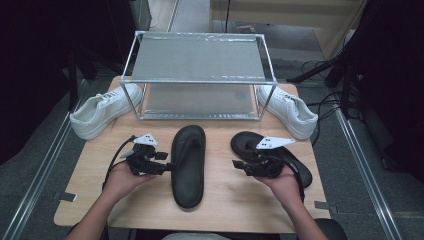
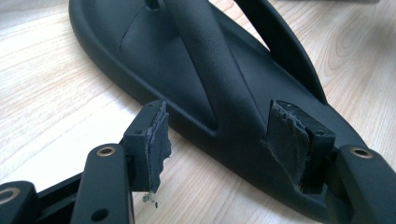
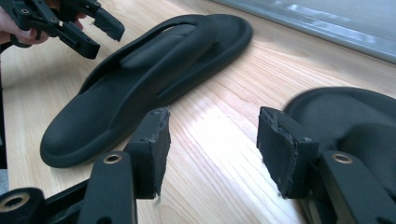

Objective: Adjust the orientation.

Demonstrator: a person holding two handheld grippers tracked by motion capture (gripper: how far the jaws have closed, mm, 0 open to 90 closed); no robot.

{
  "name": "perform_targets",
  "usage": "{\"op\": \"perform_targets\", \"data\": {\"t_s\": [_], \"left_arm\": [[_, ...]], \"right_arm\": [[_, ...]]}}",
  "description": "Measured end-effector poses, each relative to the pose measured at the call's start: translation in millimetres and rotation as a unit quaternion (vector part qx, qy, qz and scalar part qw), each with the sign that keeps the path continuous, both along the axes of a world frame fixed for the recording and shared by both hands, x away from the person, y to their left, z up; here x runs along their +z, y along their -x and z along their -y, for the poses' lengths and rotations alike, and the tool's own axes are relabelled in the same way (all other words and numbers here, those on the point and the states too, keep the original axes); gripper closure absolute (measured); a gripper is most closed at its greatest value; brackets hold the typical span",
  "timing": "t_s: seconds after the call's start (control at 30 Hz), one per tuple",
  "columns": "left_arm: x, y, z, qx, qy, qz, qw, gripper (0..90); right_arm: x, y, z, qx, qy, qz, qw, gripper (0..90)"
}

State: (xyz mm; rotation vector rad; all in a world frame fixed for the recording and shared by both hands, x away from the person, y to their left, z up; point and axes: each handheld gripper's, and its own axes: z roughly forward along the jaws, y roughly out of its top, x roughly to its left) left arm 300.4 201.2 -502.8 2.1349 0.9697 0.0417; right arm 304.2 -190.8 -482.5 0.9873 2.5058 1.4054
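Left gripper (image 1: pixel 167 167): jaws spread, nothing pinched, one pad on each side of the near rim of the left slipper (image 1: pixel 188 165) in the left gripper view, not pressing. That slipper lies straight off the jaw tips, its long axis running crosswise to the gripper's reach, toe toward the wire shelf rack (image 1: pixel 197 75) beyond. Right gripper (image 1: pixel 239 166): jaws likewise spread and empty, bare tabletop between them. Right slipper (image 1: pixel 280 155) lies mostly under and behind this hand, angled. For the left slipper the left hand is clearly nearer; the likely next move is closing on its rim.
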Motion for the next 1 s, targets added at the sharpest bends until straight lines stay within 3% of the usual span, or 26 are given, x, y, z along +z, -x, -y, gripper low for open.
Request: {"op": "perform_targets", "data": {"t_s": [0.43, 0.8, 1.0], "left_arm": [[1.6, -13.4, 11.3, -0.009, 0.008, 0.004, 0.9999, 39.4], [2.1, -25.1, 23.3, -0.024, 0.0, 0.0, 0.9997, 39.5], [1.0, -27.3, 25.2, -0.03, 0.007, 0.005, 0.9995, 39.4]], "right_arm": [[1.8, 10.8, 42.1, -0.062, -0.008, -0.001, 0.9981, 45.0], [0.1, 19.6, 67.9, -0.098, -0.003, 0.004, 0.9952, 45.7], [-3.3, 18.7, 76.2, -0.11, 0.007, 0.004, 0.9939, 47.5]]}}
